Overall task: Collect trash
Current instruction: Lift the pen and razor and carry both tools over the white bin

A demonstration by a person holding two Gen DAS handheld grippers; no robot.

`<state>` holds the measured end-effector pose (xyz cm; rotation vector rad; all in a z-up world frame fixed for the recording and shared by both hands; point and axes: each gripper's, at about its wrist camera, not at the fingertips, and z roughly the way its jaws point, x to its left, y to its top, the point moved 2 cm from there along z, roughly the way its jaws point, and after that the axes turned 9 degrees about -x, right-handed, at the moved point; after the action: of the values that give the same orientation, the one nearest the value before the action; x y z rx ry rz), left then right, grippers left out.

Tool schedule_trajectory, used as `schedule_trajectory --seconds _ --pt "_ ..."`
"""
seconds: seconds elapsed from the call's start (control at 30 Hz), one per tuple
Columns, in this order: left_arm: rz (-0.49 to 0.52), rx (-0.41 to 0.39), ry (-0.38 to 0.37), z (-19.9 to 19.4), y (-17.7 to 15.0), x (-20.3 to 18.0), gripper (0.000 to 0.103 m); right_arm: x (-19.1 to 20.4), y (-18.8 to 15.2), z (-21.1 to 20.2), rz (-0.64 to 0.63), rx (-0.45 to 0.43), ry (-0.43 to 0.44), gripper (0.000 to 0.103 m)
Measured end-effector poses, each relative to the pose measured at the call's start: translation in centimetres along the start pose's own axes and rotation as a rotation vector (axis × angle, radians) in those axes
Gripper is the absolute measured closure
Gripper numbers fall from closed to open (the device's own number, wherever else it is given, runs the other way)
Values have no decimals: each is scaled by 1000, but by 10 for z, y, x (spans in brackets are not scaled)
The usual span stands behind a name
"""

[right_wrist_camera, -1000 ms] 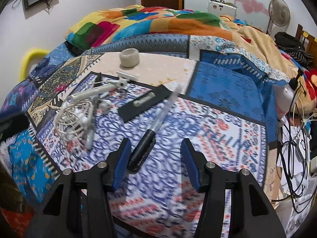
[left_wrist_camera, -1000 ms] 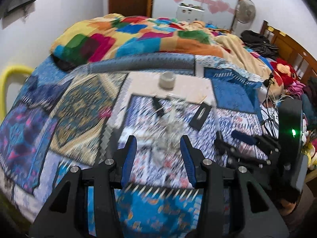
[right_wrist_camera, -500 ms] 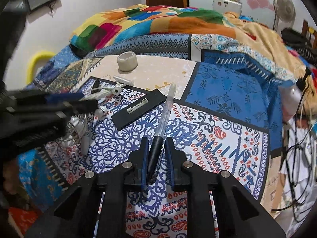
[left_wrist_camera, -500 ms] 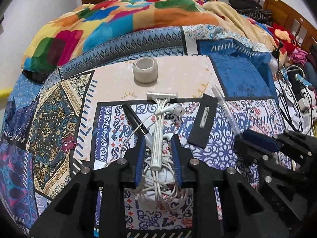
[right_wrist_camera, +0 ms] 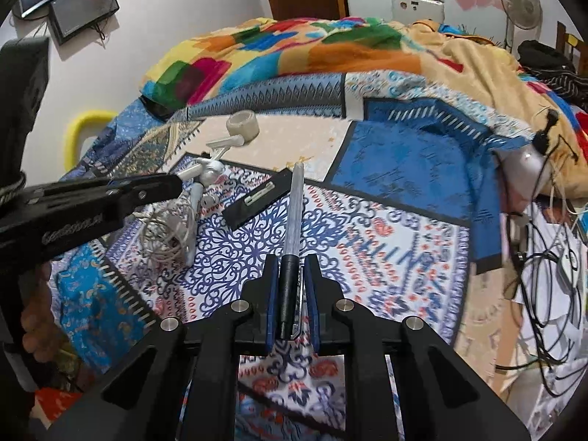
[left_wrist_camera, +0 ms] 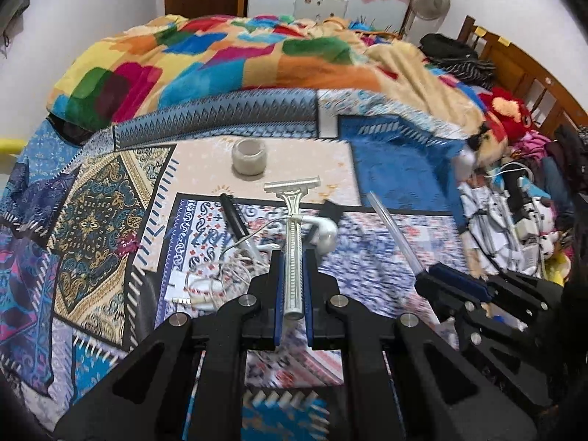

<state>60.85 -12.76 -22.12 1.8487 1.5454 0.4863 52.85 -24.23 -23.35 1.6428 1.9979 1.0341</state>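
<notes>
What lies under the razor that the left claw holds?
Under the razor in the left claw lie tangled white earphones and the patterned bedsheet. The claw and razor hide the sheet directly beneath them.

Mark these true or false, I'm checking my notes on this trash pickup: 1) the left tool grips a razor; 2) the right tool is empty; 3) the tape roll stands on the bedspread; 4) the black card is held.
1) True: the left tool is shut on the razor.
2) False: the right tool clamps a pen.
3) True: the tape roll stands on the bedspread.
4) False: the black card lies free on the bedspread.
</notes>
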Motion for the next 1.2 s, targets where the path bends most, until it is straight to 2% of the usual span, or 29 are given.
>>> schedule_trajectory --seconds 0.27,0.6,0.8,1.03,1.2 --pt "-19 -75 -23 -67 7 -24 95 0 19 -58 -8 -78 -19 90" --pt "-59 -147 -42 -136 6 -30 95 17 39 -127 -35 -179 -34 90" --pt "-85 -95 -46 -125 -14 -34 95 29 40 -148 -59 -210 -31 90" --pt "-107 65 -67 -73 -65 -46 95 30 35 -154 -73 -200 -32 90" --pt "-140 76 -91 -69 -76 -49 95 24 29 -155 -82 -189 -47 90"
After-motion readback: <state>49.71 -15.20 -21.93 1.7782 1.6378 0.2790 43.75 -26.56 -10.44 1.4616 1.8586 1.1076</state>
